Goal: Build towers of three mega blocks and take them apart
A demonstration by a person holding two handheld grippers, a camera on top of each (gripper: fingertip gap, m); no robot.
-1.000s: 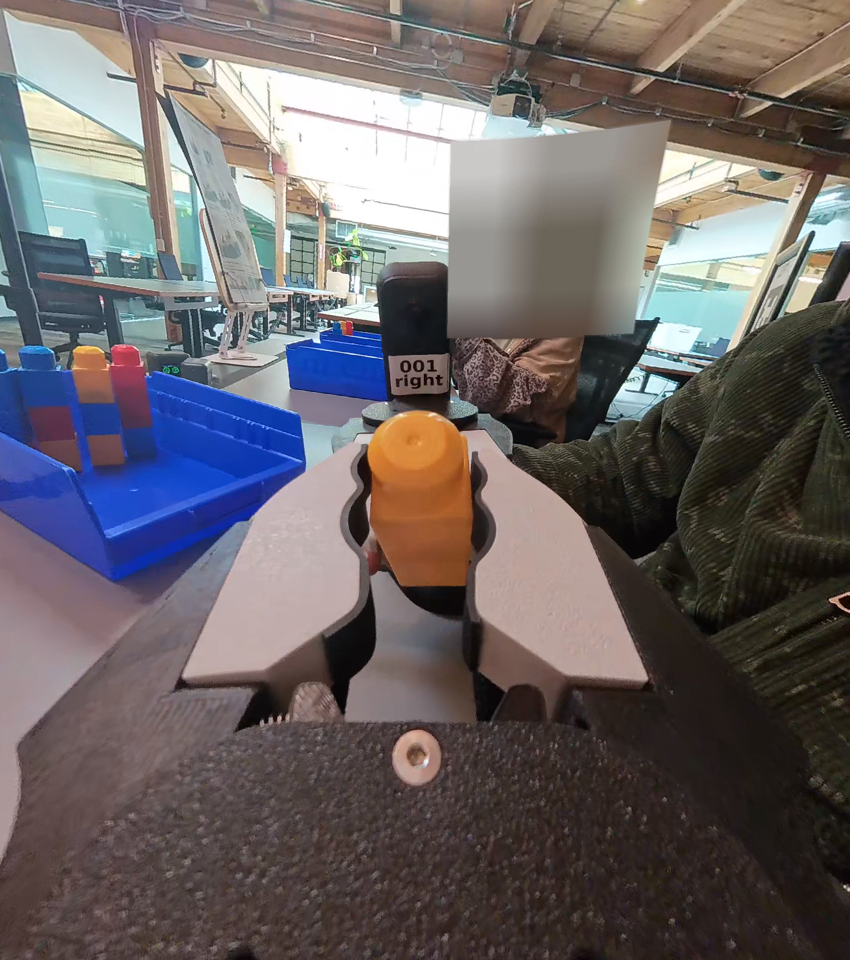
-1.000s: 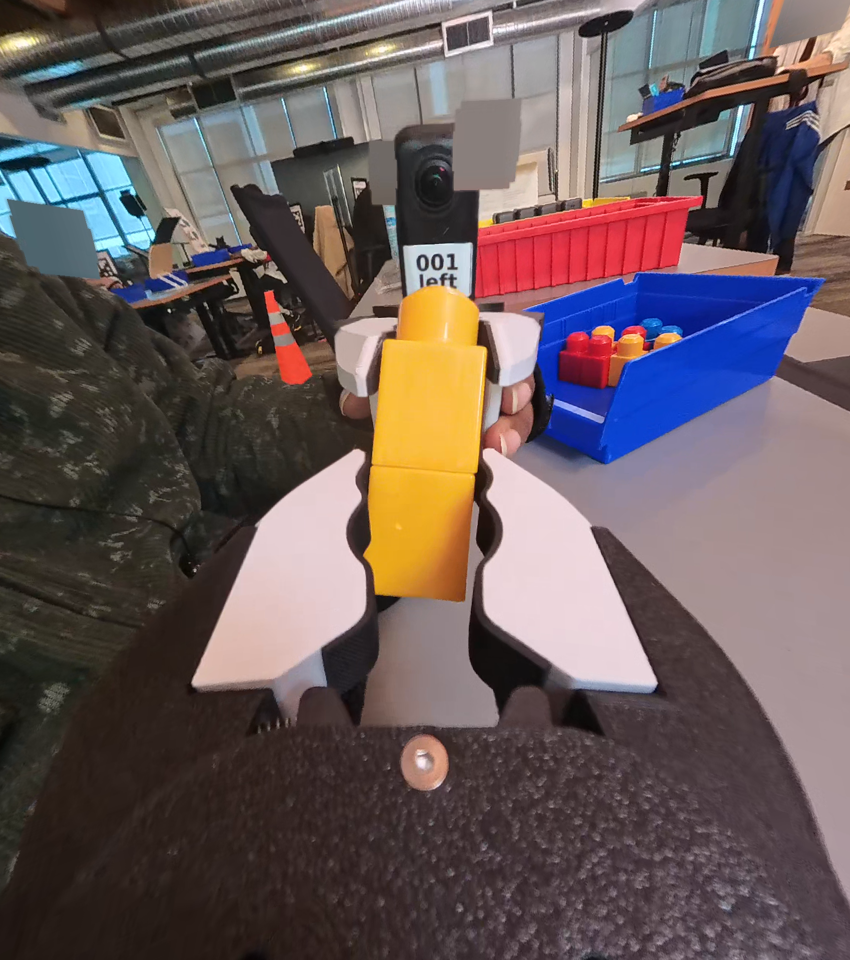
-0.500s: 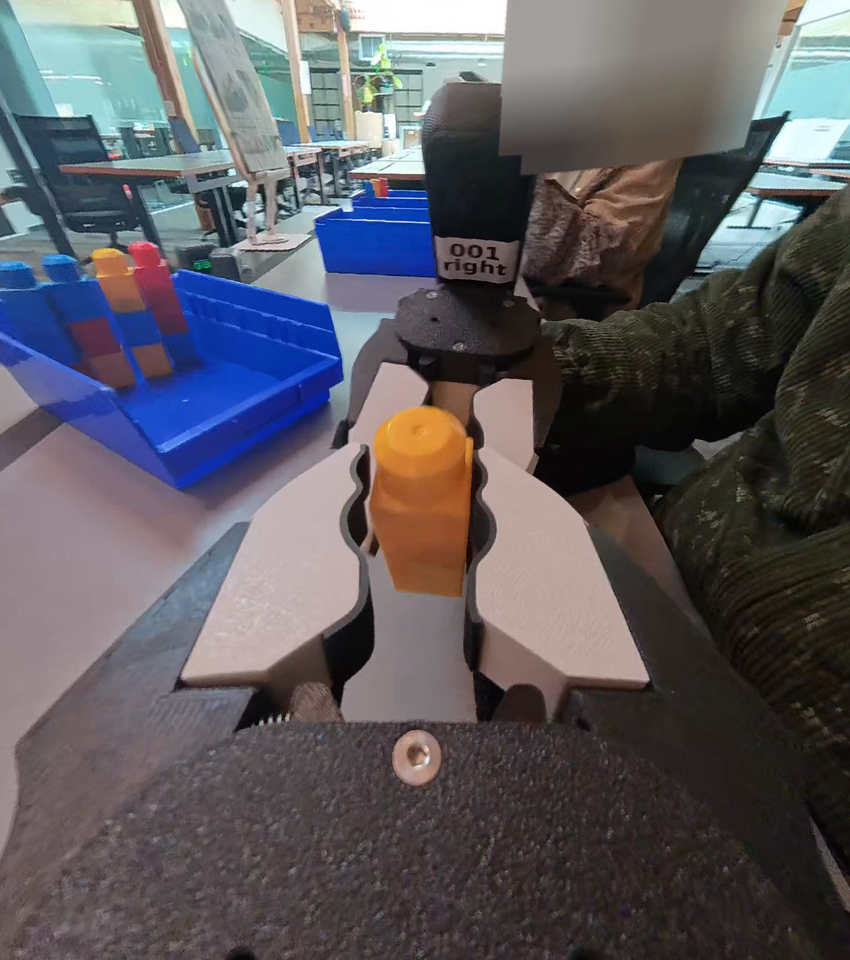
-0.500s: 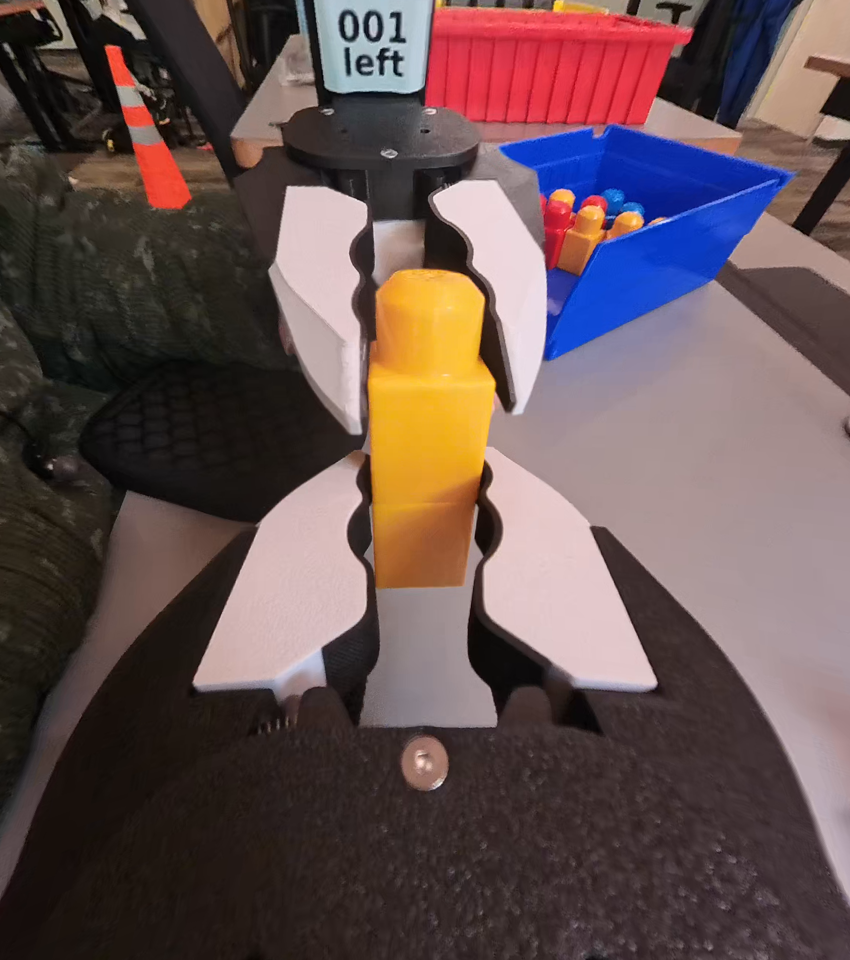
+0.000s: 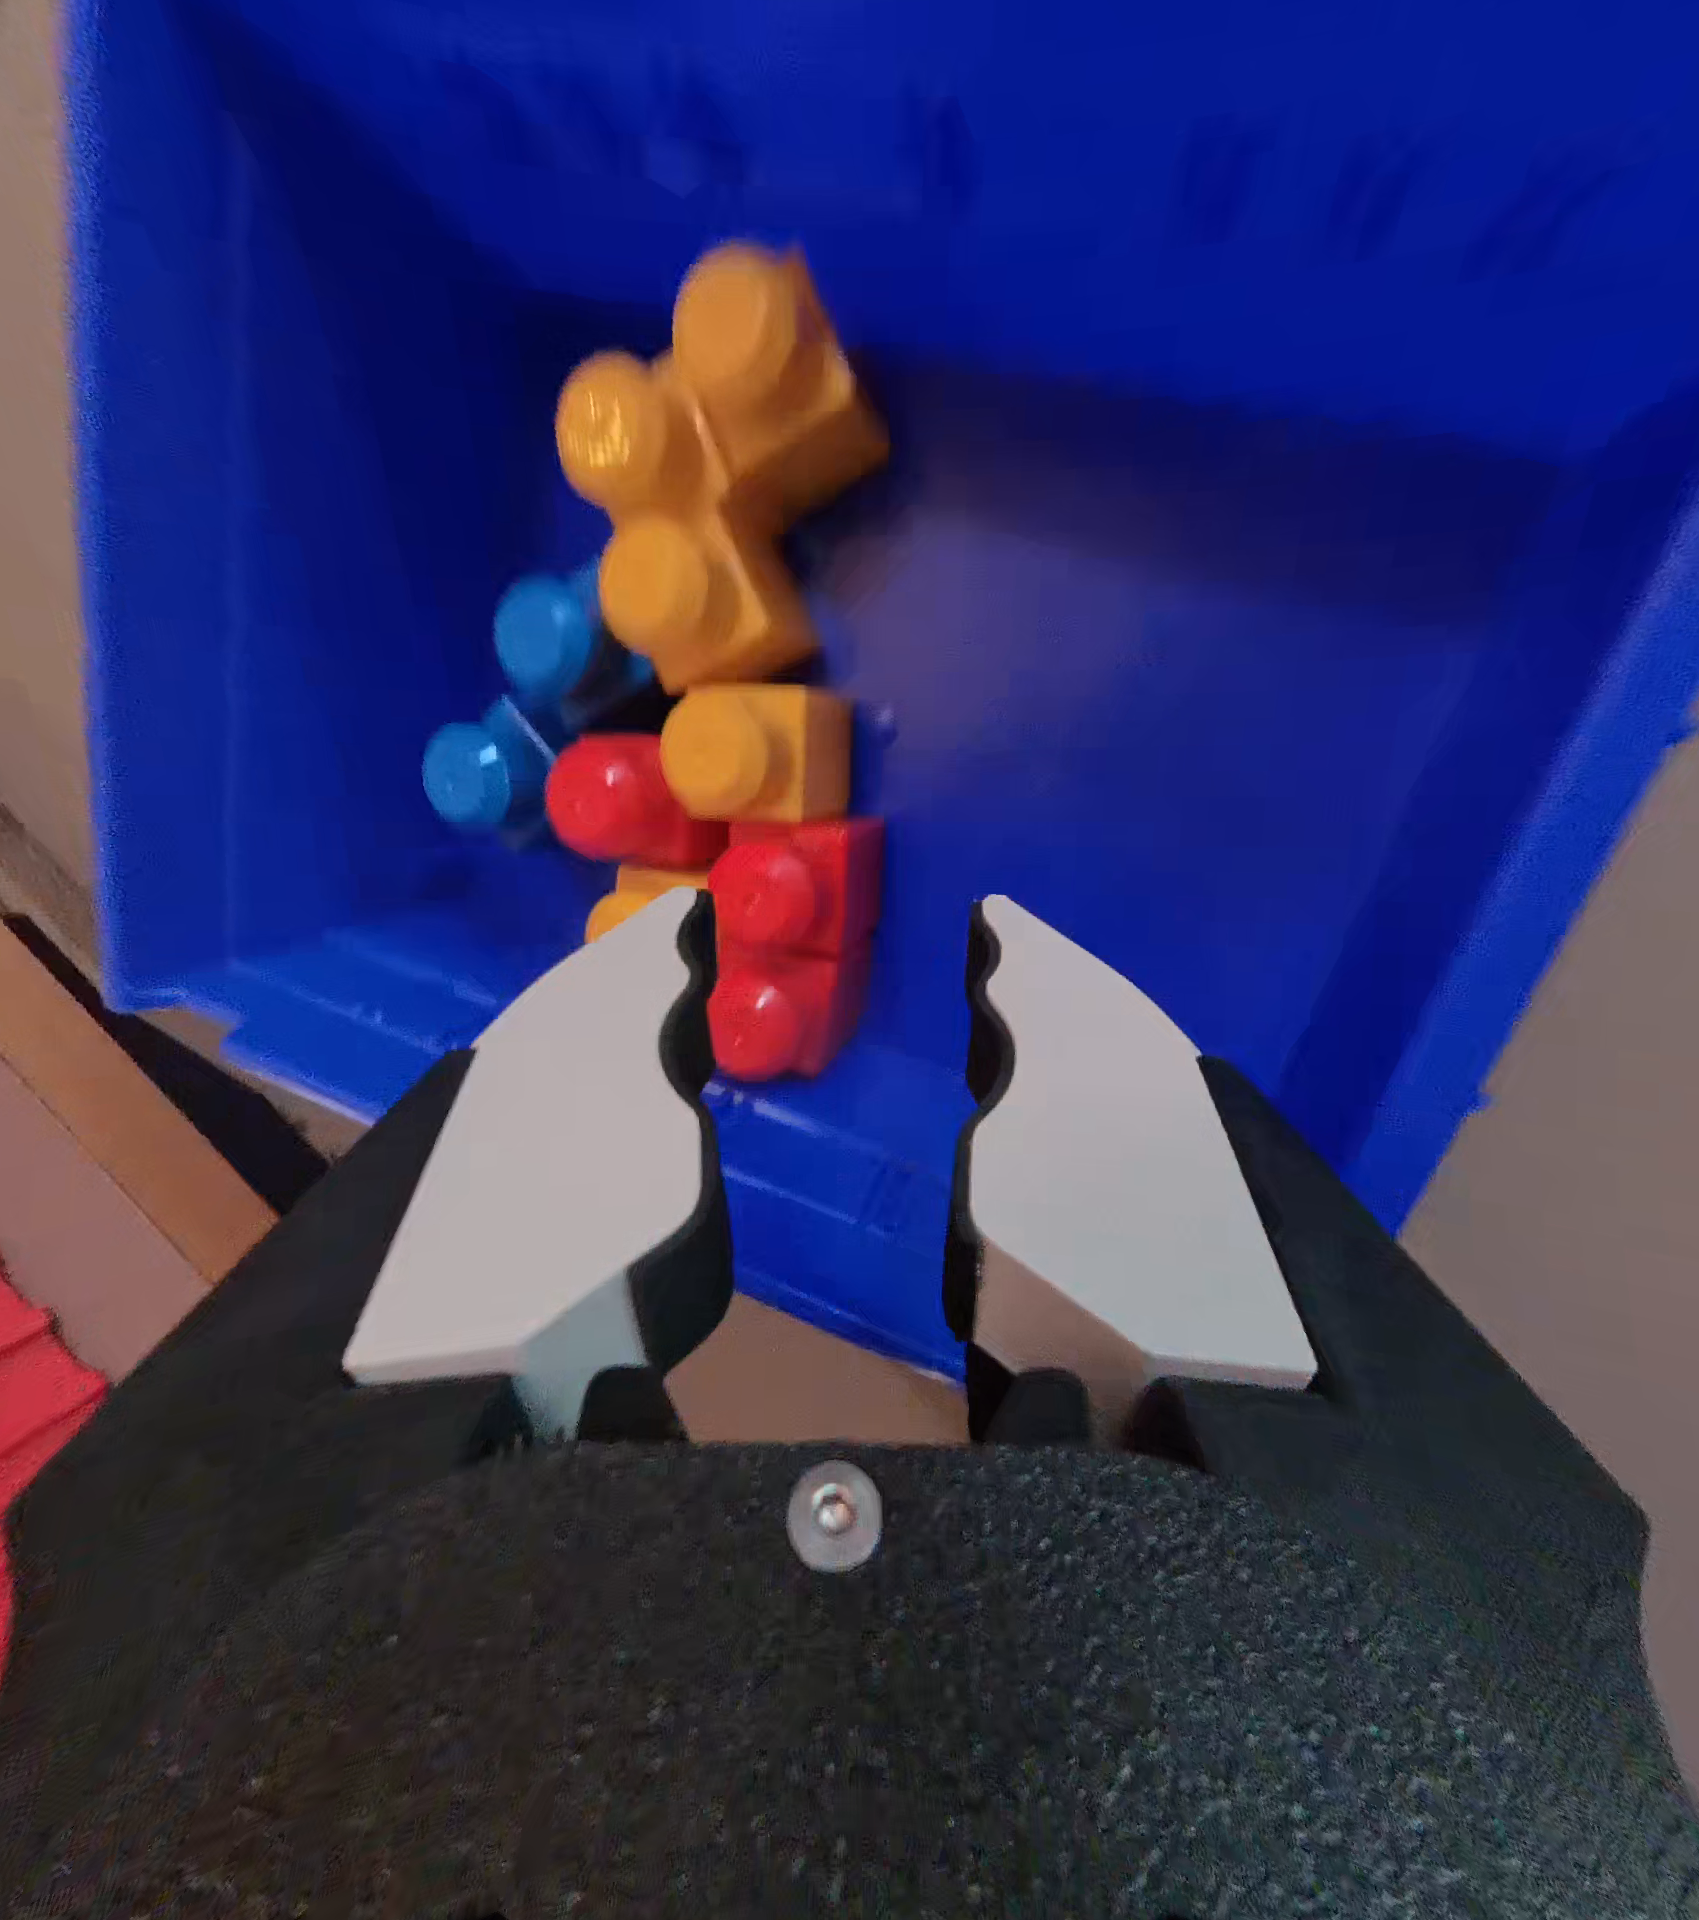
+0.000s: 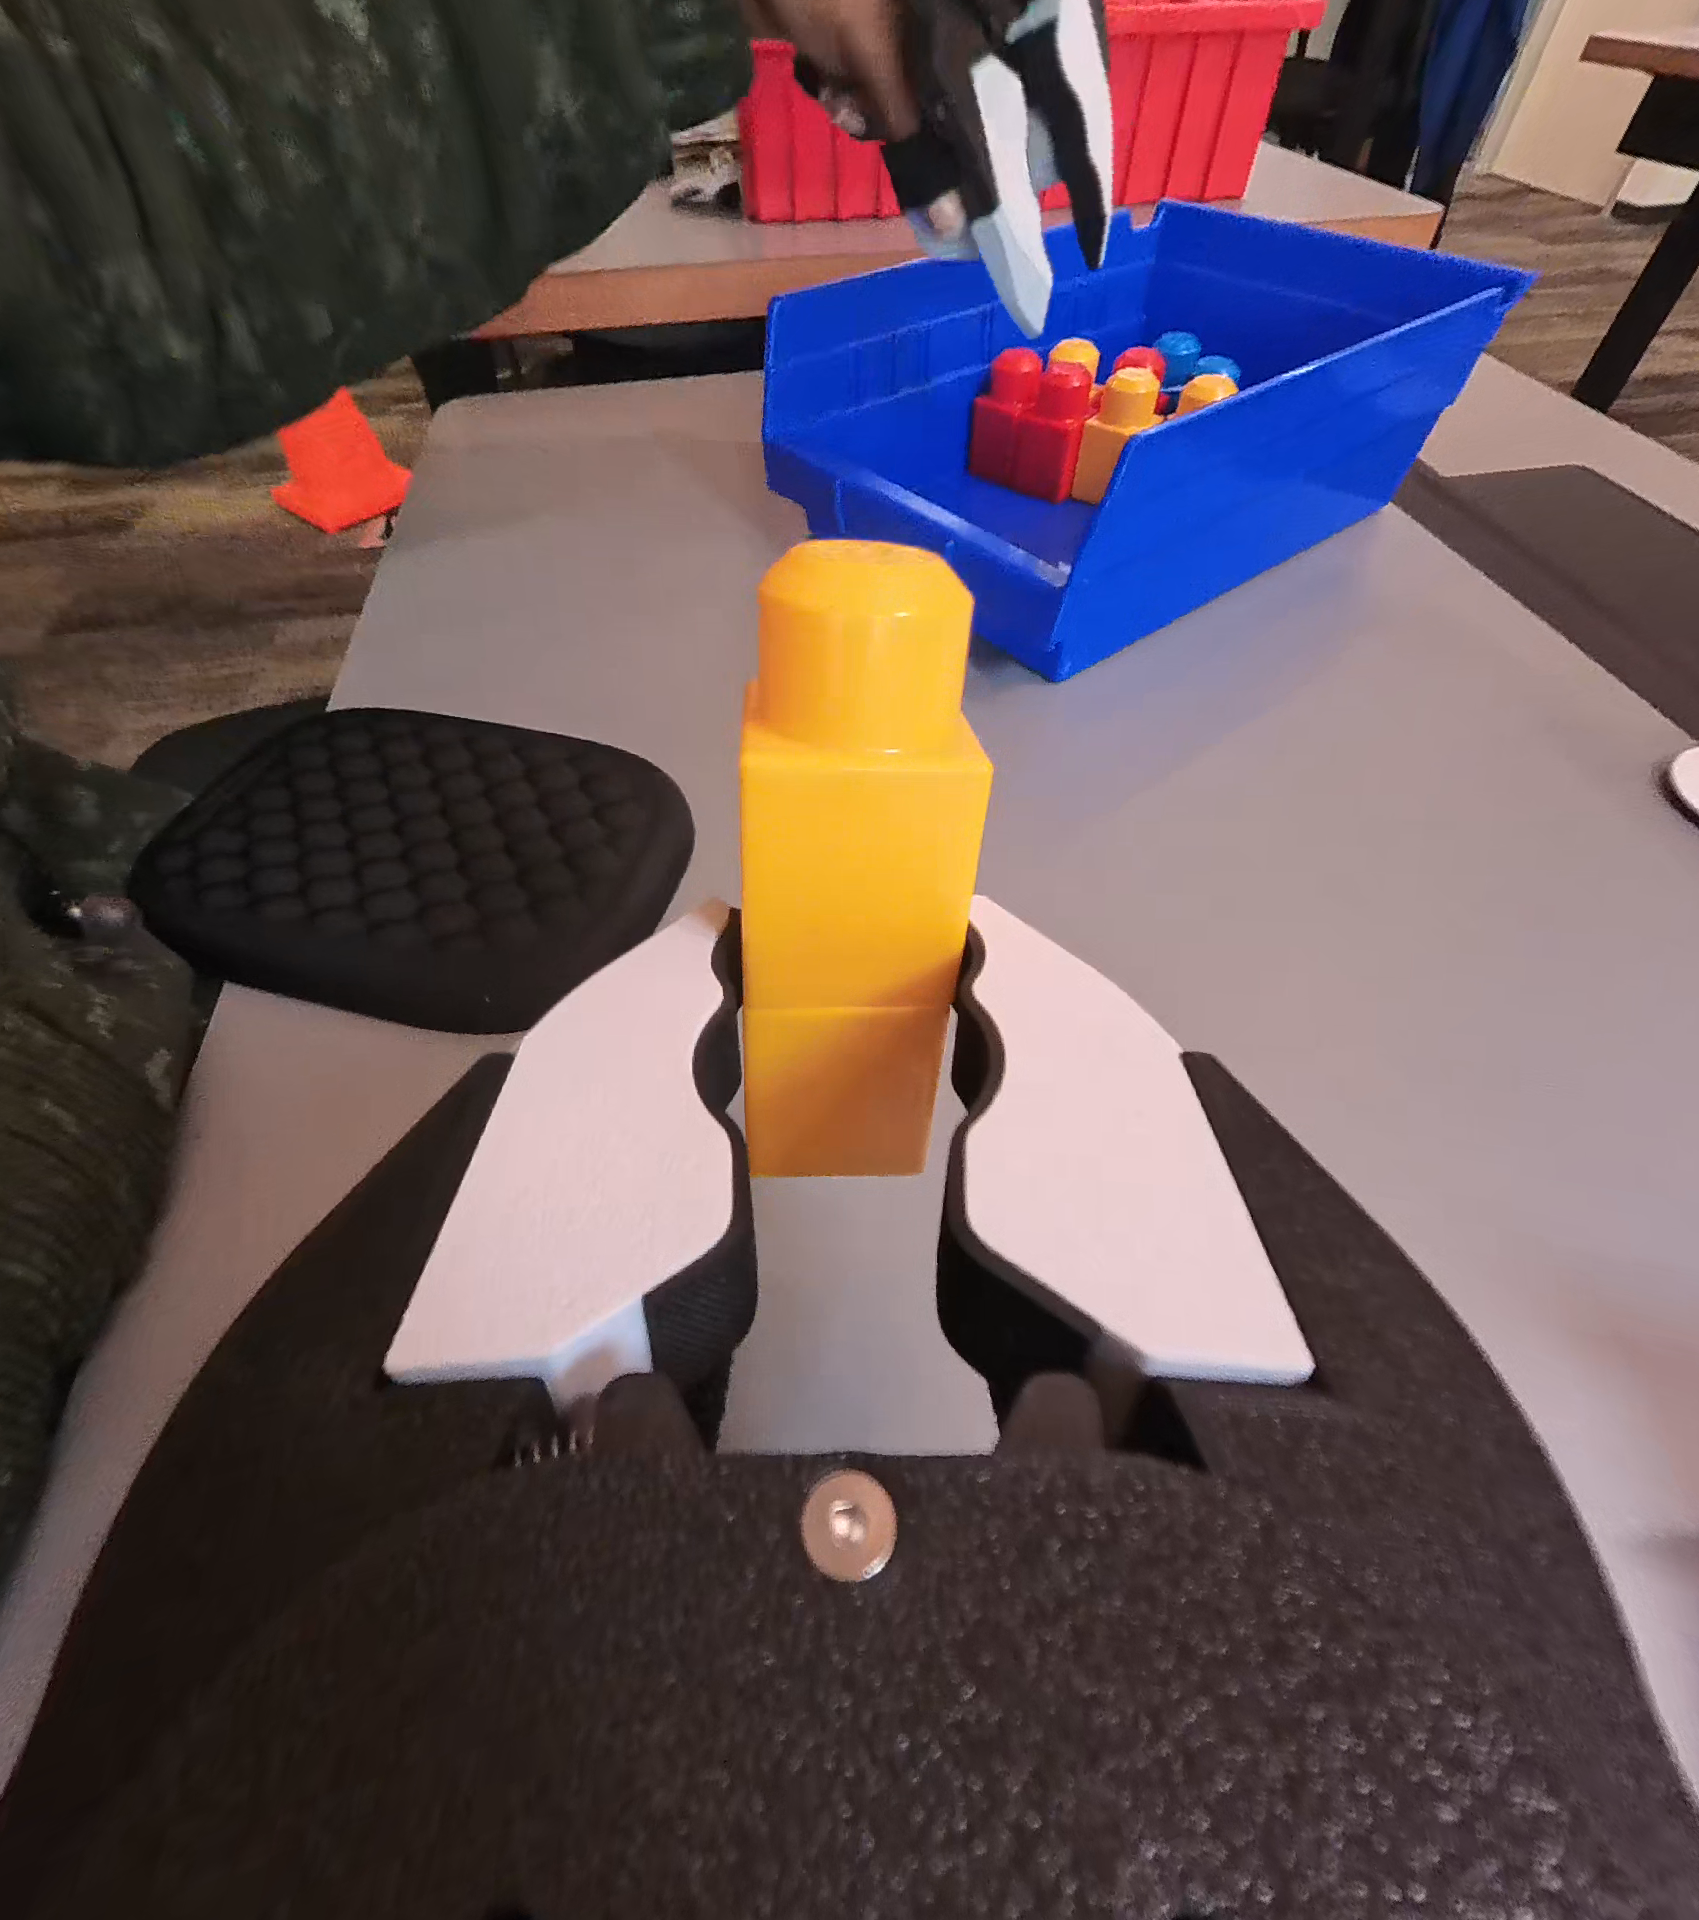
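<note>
Blue bin (image 5: 1240,644) is seen right under the left claw (image 5: 840,925), which is spread wide and empty. Loose blocks (image 5: 720,727) are bunched left of its tips; open bin floor to the right. Two stacked yellow blocks (image 6: 855,935) are pinched by the right claw (image 6: 850,925) over bare table (image 6: 1344,883).

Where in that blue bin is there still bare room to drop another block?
In the left wrist view the blue bin has open floor on the right side, between the loose blocks and the right wall. The blocks crowd the left half. The open left gripper hangs above them.
</note>
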